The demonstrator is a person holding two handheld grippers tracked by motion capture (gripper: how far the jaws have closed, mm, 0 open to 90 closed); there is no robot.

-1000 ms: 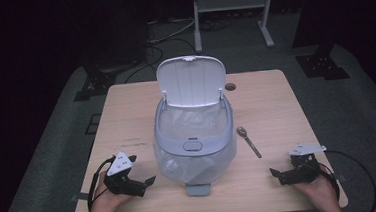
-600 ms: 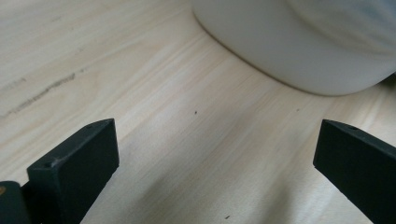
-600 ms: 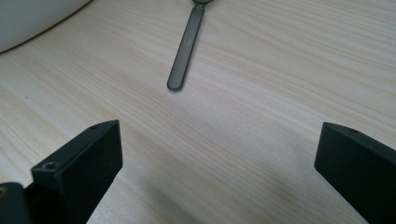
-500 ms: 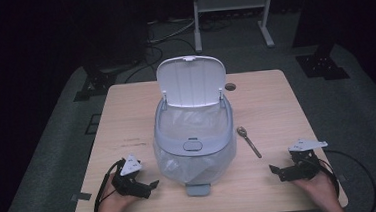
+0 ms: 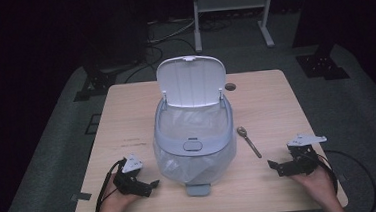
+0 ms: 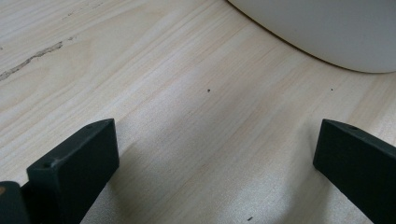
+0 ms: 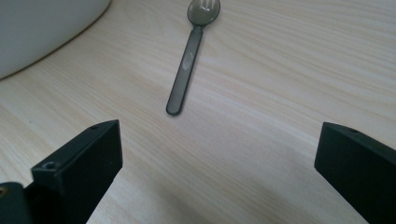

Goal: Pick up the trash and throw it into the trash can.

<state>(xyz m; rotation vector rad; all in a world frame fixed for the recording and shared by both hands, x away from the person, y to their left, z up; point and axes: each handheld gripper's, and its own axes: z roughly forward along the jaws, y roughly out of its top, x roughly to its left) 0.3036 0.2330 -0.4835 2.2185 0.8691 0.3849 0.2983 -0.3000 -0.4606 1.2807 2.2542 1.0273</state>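
Observation:
A pale grey bin (image 5: 195, 148) with a clear liner stands mid-table, its lid (image 5: 191, 80) raised upright. A dark metal spoon (image 5: 249, 142) (image 7: 189, 60) lies on the wood to the bin's right, bowl pointing away. My left gripper (image 5: 149, 185) (image 6: 215, 163) rests near the front left, open, nothing between its jaws, with the bin's white wall (image 6: 322, 32) just ahead. At the front right my right gripper (image 5: 276, 166) (image 7: 219, 168) is open and empty, and the spoon's handle end lies a short way beyond its jaws.
A wooden table (image 5: 126, 115) carries everything; its front edge runs just behind both hands. A small round cable hole (image 5: 231, 87) sits at the back right of the bin. The bin's foot pedal (image 5: 198, 189) juts out toward the front edge. Dark floor and stands surround the table.
My left gripper has slid back and slightly right toward the bin's front corner. The right gripper has shifted only a little. Bin and spoon are unmoved.

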